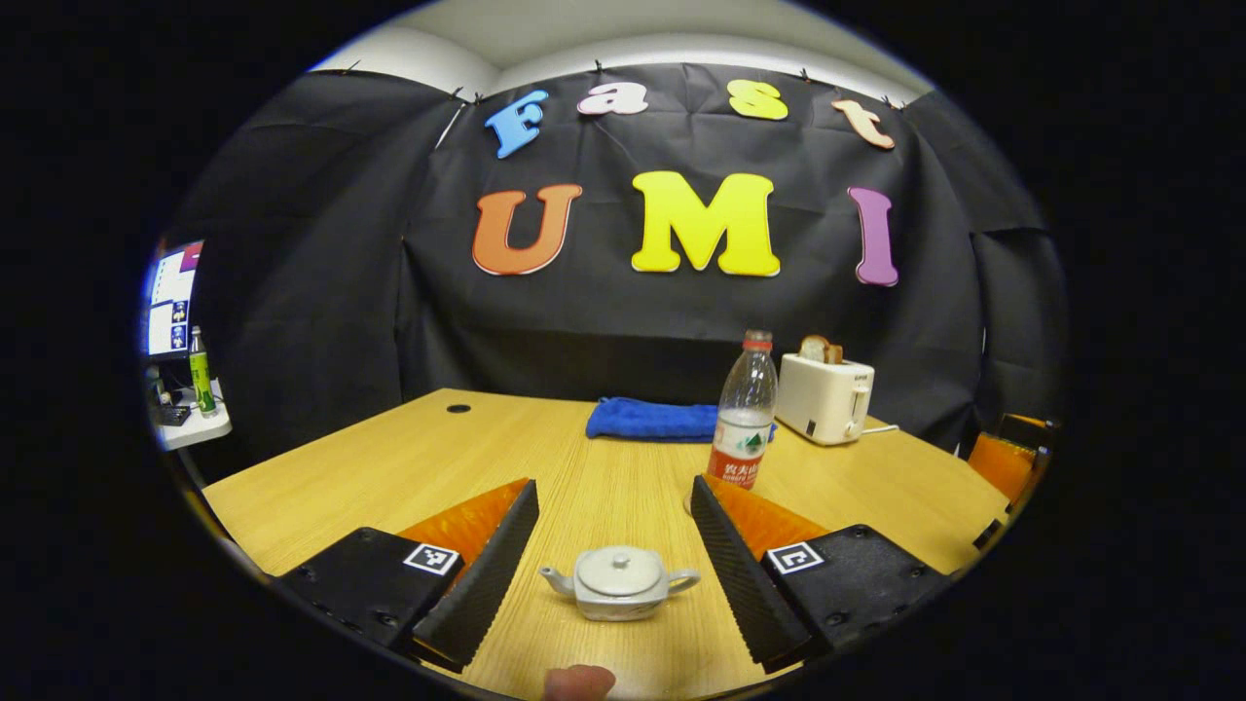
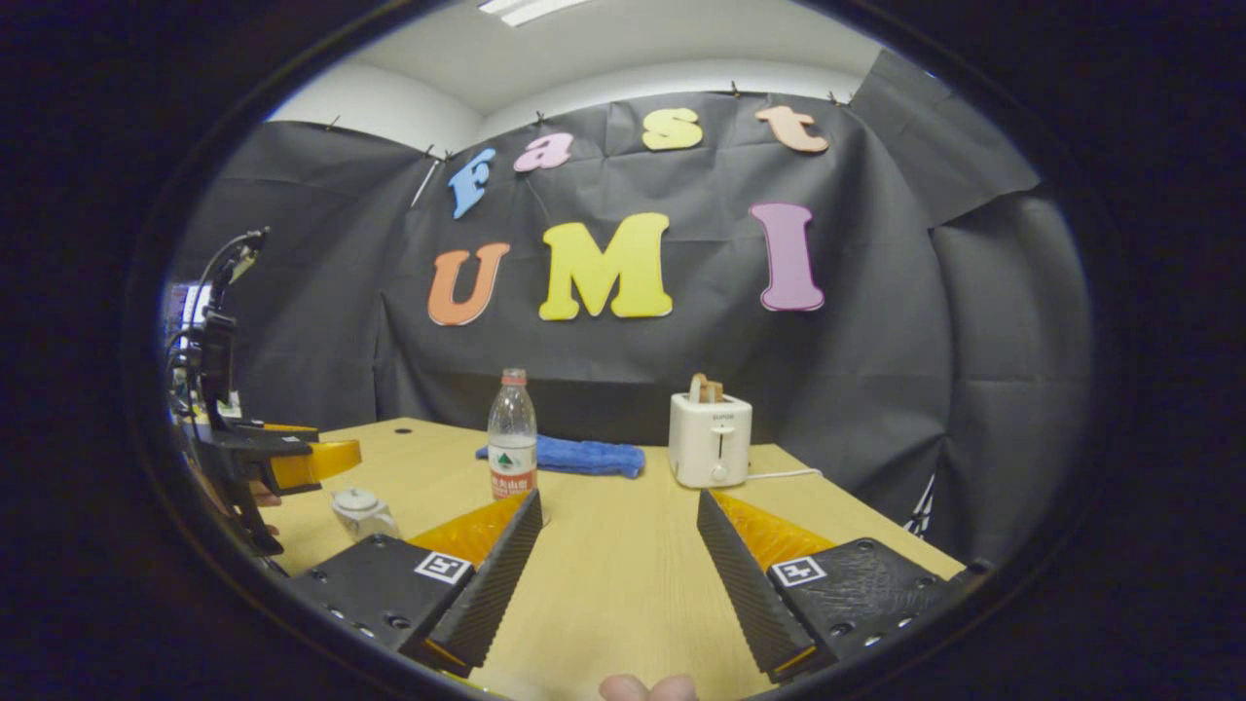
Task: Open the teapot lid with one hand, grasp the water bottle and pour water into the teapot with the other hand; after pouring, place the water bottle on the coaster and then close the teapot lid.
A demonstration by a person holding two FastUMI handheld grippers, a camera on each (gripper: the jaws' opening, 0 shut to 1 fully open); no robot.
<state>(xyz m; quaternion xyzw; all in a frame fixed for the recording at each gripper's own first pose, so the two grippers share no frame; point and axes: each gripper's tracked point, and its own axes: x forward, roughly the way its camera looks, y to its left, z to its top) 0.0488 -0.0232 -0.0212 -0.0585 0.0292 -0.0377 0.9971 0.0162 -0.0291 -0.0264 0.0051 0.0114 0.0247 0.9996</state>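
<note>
With the lid seated on the teapot (image 1: 620, 582), which is framed between the spread, empty left gripper (image 1: 613, 574), and the capped water bottle (image 1: 744, 411) standing upright behind, either start or finish is fitted; the right gripper (image 2: 615, 574) is likewise held spread and empty.

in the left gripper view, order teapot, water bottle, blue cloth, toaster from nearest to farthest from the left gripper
1. teapot, between the left gripper fingers, untouched
2. water bottle, ahead, slightly right
3. blue cloth and toaster, behind the bottle near the wall; too close to call
</note>
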